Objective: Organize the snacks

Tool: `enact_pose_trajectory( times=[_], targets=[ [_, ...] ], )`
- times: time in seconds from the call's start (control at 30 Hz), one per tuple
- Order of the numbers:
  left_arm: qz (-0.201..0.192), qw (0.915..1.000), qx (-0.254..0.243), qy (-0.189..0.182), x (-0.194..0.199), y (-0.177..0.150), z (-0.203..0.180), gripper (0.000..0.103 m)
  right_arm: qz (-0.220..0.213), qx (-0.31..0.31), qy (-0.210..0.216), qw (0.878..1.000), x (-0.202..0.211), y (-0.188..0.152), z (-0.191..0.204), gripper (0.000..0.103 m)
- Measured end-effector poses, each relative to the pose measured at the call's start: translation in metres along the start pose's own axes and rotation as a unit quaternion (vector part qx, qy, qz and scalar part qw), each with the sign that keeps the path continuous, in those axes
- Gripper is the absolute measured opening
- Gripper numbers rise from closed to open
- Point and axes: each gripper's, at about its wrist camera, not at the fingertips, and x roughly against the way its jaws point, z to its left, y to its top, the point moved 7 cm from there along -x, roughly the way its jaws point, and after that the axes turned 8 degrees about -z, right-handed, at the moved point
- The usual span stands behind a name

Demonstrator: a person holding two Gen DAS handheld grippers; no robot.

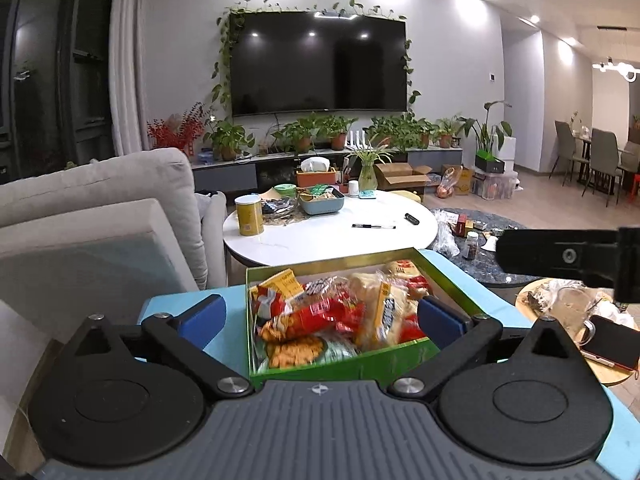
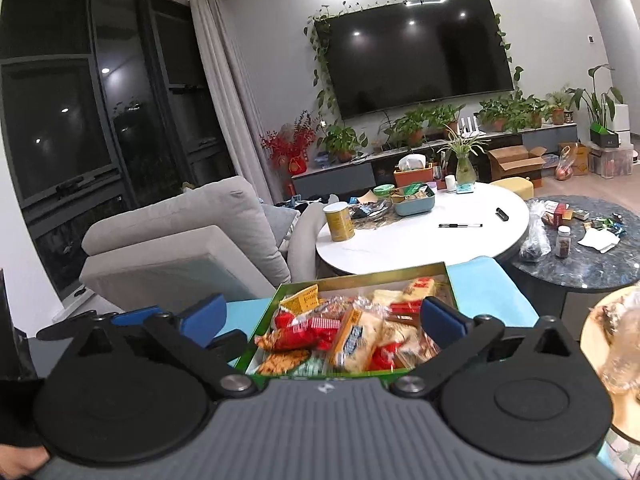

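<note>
The green box sits on a light-blue worktop, packed with snack packets: red wrappers, pale yellow ones, and an orange biscuit pack at the near corner. Its long axis runs from near-left to far-right in both wrist views, skewed to the worktop's edge.

The left claw is spread wide with nothing between its blue pads; one pad lies left of the box over bare worktop, the other shows in front of the right-hand packets (whether it touches them I cannot tell). The right claw is also parted and empty, and straddles the box in much the same way. Both point slightly downward, with the box straight ahead and below, so neither hand looks clearly nearer.

Beyond stand a white round worktop with a yellow can and a blue tub. The box looks full, so sorting is likely near its end.
</note>
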Motion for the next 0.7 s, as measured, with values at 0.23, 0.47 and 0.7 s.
enact_pose_trajectory(
  times=[0.23, 0.47, 0.7],
  targets=[
    [0.013, 0.9997, 0.018, 0.003, 0.025, -0.023, -0.002, 0.103, -0.027, 0.012, -0.01, 1.0, 0.033, -0.011, 0.004, 0.079],
    [0.017, 0.9985, -0.033, 0.039, 0.04, -0.036, -0.01, 0.103, -0.017, 0.01, -0.028, 0.999, 0.046, -0.032, 0.002, 0.079],
    [0.025, 0.9985, -0.031, 0.038, 0.046, -0.047, -0.006, 0.103, 0.003, 0.003, -0.061, 0.998, 0.046, -0.05, -0.005, 0.079]
  ],
)
